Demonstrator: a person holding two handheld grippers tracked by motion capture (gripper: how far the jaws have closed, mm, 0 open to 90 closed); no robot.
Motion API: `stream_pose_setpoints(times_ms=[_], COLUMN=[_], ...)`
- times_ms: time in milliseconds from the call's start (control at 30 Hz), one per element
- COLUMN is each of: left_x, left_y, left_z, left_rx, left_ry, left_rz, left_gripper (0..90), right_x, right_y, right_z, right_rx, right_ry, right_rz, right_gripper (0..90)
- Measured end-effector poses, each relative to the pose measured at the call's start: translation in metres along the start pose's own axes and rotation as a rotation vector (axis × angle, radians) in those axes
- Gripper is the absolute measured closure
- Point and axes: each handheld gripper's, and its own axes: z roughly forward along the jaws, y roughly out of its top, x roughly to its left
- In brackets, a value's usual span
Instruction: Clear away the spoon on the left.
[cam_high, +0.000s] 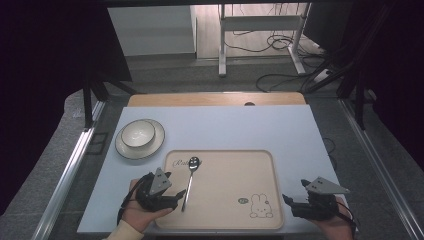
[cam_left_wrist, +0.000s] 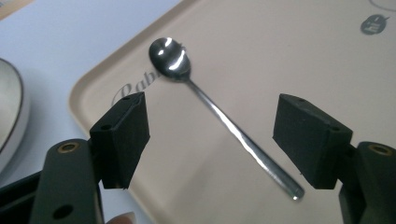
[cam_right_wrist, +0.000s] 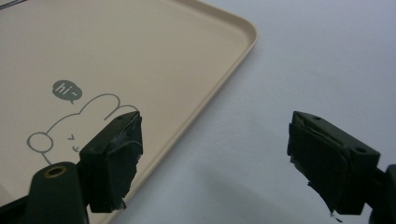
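A pale blue-white surface (cam_high: 225, 130) is filling the middle of the high view, with a wooden strip (cam_high: 215, 99) running along its upper edge. A beige tray (cam_high: 260, 165) is lying flat on it in the lower centre of the frame, reaching almost to the near edge. A cream plate (cam_high: 125, 150) with a dark rim is sitting on the surface in the left of the frame, just above and to the left of the tray's upper left corner, apart from it.
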Motion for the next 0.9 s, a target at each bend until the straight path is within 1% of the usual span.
stream_pose_setpoints(times_ms=[67, 100, 133, 167, 200, 233, 267, 300, 333, 367, 433, 533, 633, 667, 700, 800, 833, 900], left_x=[0.002, 0.002, 0.005, 0.005, 0.007, 0.008, 0.010, 0.010, 0.012, 0.012, 0.013, 0.014, 0.015, 0.015, 0.015, 0.015, 0.014, 0.015], left_y=[-0.004, -0.004, -0.009, -0.009, -0.013, -0.015, -0.022, -0.022, -0.029, -0.029, -0.034, -0.040, -0.041, -0.040, -0.040, -0.039, -0.038, -0.037], left_z=[-0.006, -0.006, -0.013, -0.013, -0.018, -0.021, -0.028, -0.028, -0.034, -0.034, -0.039, -0.042, -0.041, -0.040, -0.040, -0.038, -0.038, -0.037], left_rx=[-0.008, -0.008, -0.015, -0.015, -0.017, -0.019, -0.027, -0.027, -0.037, -0.037, -0.039, -0.038, -0.037, -0.039, -0.039, -0.034, -0.041, -0.041], left_ry=[0.014, 0.014, 0.028, 0.028, 0.039, 0.045, 0.061, 0.061, 0.074, 0.074, 0.081, 0.083, 0.083, 0.078, 0.078, 0.069, 0.068, 0.065], left_rz=[-0.016, -0.016, -0.029, -0.029, -0.036, -0.045, -0.072, -0.072, -0.095, -0.095, -0.109, -0.114, -0.118, -0.110, -0.110, -0.084, -0.092, -0.091], left_gripper=[27.2, 27.2, 27.2, 27.2, 27.2, 27.2, 27.2, 27.3, 27.2, 27.2, 27.2, 27.2, 27.2, 27.2, 27.2, 27.2, 27.1, 27.1], right_x=[0.001, 0.001, 0.001, 0.001, 0.002, 0.002, 0.002, 0.002, 0.003, 0.003, 0.003, 0.003, 0.003, 0.003, 0.003, 0.003, 0.003, 0.002], right_y=[0.001, 0.001, 0.002, 0.002, 0.002, 0.002, 0.002, 0.003, 0.003, 0.003, 0.004, 0.005, 0.006, 0.006, 0.005, 0.005, 0.004, 0.003], right_z=[0.001, 0.001, 0.002, 0.002, 0.002, 0.001, 0.001, 0.001, 0.001, 0.001, 0.003, 0.006, 0.007, 0.008, 0.008, 0.008, 0.007, 0.007], right_rx=[0.001, 0.001, 0.000, 0.000, -0.001, -0.005, -0.009, -0.008, -0.010, -0.010, -0.012, -0.007, -0.003, -0.002, -0.001, 0.002, 0.003, 0.004], right_ry=[0.000, 0.000, -0.001, -0.001, 0.001, 0.006, 0.012, 0.015, 0.017, 0.017, 0.021, 0.025, 0.027, 0.027, 0.027, 0.026, 0.026, 0.024], right_rz=[-0.002, -0.002, -0.005, -0.005, -0.002, 0.005, 0.013, 0.013, 0.012, 0.012, 0.010, 0.005, 0.004, 0.003, 0.003, 0.001, -0.001, 0.001], right_gripper=[18.1, 18.1, 18.1, 18.1, 18.1, 18.1, 18.1, 18.1, 18.1, 18.1, 18.1, 18.1, 18.1, 18.1, 18.1, 18.1, 18.1, 18.0])
